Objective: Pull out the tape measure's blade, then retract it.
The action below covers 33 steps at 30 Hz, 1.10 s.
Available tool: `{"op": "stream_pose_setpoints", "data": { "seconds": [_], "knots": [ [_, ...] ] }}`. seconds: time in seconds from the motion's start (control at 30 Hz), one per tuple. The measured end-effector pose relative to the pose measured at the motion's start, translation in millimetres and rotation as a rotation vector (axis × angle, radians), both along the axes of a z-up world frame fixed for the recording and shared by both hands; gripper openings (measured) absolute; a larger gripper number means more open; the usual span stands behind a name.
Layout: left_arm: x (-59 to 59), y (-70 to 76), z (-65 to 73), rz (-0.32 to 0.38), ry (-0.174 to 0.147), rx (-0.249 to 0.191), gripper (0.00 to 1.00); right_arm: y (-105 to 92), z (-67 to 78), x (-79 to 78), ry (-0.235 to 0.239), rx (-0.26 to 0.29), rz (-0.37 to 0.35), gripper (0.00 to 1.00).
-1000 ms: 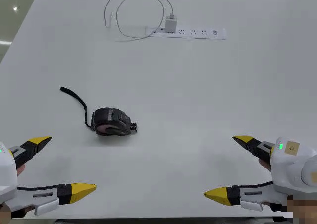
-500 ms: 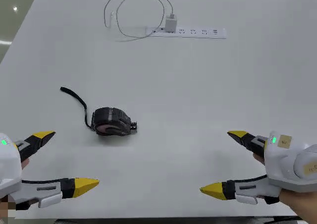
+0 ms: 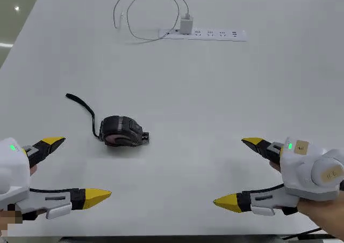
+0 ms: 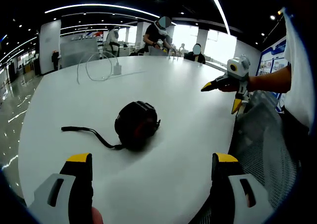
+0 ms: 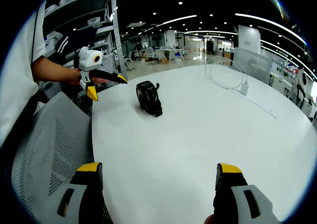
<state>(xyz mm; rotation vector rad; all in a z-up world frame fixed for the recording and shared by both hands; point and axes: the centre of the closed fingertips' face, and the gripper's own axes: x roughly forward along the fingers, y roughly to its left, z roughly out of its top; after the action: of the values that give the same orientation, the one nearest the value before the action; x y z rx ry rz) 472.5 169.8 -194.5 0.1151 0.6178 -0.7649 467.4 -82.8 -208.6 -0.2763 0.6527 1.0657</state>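
Note:
A black tape measure point(image 3: 121, 131) lies on the white table point(image 3: 204, 92), its black wrist strap point(image 3: 81, 106) trailing to the left; its blade is wound in. In the left gripper view the tape measure point(image 4: 135, 124) sits ahead of the open jaws, in the right gripper view the tape measure point(image 5: 149, 97) lies farther off. My left gripper point(image 3: 80, 168) is open at the table's near left edge, below and left of the tape. My right gripper point(image 3: 239, 172) is open at the near right, holding nothing. The other gripper shows in each gripper view: right gripper point(image 4: 223, 92), left gripper point(image 5: 105, 85).
A white power strip point(image 3: 207, 35) with a plugged charger and a looped white cable point(image 3: 145, 12) lies at the table's far side. A grey mesh chair point(image 5: 49, 149) stands at the near edge. People stand far behind the table in the left gripper view.
Both grippers have edged slightly inward and forward over the table, towards the tape measure. The tape measure has not moved.

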Motion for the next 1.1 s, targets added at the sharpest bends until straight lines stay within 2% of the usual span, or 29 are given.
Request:
{"op": "stream_pose_setpoints", "data": {
  "seconds": [0.67,1.03,1.1],
  "knots": [
    [8.6,-6.5,-7.1,-0.075,0.001,0.05,0.99,21.1,-1.3,16.6,-0.003,0.021,0.041,0.93],
    [17.1,-10.5,-10.2,-0.114,-0.001,0.074,0.99,28.5,-4.1,23.2,-0.002,0.018,0.064,0.93],
    [17.9,-11.0,-12.0,-0.132,-0.003,0.092,0.98,29.0,-4.8,24.8,-0.001,0.017,0.066,0.93]
  ]
}}
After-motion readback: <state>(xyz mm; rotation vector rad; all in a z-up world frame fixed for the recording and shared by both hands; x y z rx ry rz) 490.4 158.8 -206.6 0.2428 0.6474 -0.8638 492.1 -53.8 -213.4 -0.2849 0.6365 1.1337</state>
